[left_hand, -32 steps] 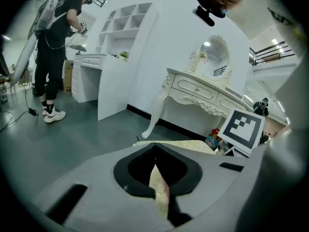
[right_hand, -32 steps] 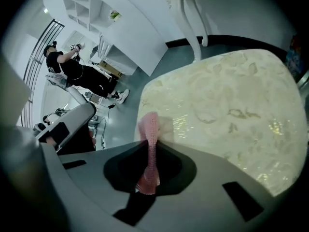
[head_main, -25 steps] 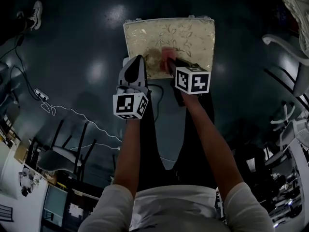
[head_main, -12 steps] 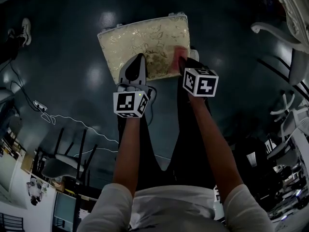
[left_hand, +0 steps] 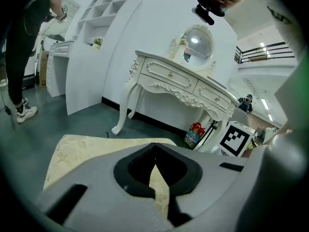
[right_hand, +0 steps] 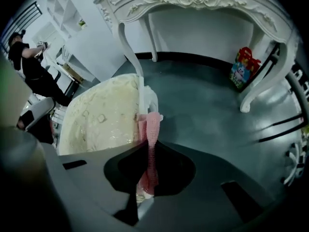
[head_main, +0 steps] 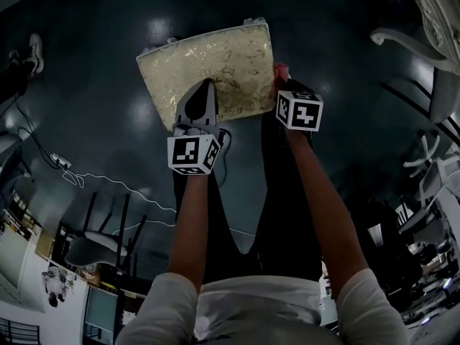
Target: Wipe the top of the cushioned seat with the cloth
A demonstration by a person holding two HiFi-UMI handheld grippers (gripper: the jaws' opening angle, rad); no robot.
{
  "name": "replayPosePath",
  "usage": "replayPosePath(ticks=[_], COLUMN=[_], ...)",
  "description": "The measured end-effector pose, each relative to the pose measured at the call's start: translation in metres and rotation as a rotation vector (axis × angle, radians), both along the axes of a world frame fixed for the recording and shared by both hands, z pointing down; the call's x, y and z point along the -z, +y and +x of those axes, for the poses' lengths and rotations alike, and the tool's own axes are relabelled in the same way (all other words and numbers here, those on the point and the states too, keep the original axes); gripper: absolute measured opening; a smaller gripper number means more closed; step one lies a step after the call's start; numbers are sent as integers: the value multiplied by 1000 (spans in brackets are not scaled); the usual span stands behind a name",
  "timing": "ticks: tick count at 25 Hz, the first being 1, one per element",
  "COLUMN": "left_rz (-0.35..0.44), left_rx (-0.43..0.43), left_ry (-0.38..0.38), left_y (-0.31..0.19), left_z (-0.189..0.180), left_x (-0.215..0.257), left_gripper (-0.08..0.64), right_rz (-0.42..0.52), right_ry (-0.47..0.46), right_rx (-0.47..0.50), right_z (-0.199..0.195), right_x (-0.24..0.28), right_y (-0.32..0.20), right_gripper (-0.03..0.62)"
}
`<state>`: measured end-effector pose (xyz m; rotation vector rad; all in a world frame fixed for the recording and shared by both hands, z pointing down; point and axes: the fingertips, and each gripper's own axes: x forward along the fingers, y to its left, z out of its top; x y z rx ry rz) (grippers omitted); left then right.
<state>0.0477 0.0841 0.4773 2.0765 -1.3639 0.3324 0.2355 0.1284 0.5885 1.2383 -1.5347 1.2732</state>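
The cushioned seat (head_main: pixel 208 67) is cream with a leafy pattern and stands on the dark floor ahead of me. My left gripper (head_main: pixel 204 90) hangs over its near edge, jaws shut with nothing between them; in the left gripper view only a sliver of the seat (left_hand: pixel 91 151) shows through the left gripper (left_hand: pixel 155 167). My right gripper (head_main: pixel 282 81) is at the seat's right edge, shut on the pink cloth (head_main: pixel 279 70). In the right gripper view the pink cloth (right_hand: pixel 148 127) hangs out of the right gripper (right_hand: pixel 146 175), beside the seat (right_hand: pixel 101 117) and off its top.
A white carved dressing table (left_hand: pixel 186 83) with an oval mirror (left_hand: pixel 198 42) stands behind the seat, a colourful bag (left_hand: pixel 195 133) under it. A person in black (left_hand: pixel 21 62) is at the left. White chairs (head_main: pixel 431 85) stand at the right; a cable (head_main: pixel 93 175) lies on the floor.
My right gripper has drawn the pink cloth rightward across the seat, from its middle to past the right edge. The left gripper has stayed at the near edge.
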Motion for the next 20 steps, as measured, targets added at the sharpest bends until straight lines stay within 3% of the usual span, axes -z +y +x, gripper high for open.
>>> replayPosePath(ticks=[5,9,14,20], left_rz=[4,16,32,43], left_rx=[7,47,115,194], left_ry=[-8,-23,-54,-89], left_y=[0,2,11,28], left_z=[-12,-42,-102,-185], left_x=[2,12,28,34], left_gripper=[11,11,11,11], right_rz=[-34,24,51,-7], right_ry=[-42,-39,-216,-358], right_rx=[-87,-114,-98,61], right_z=[7,-10,-103,-249], right_x=[-11,29,72,68], right_y=[-1,-7,8,46], right_gripper=[26,26,26,27])
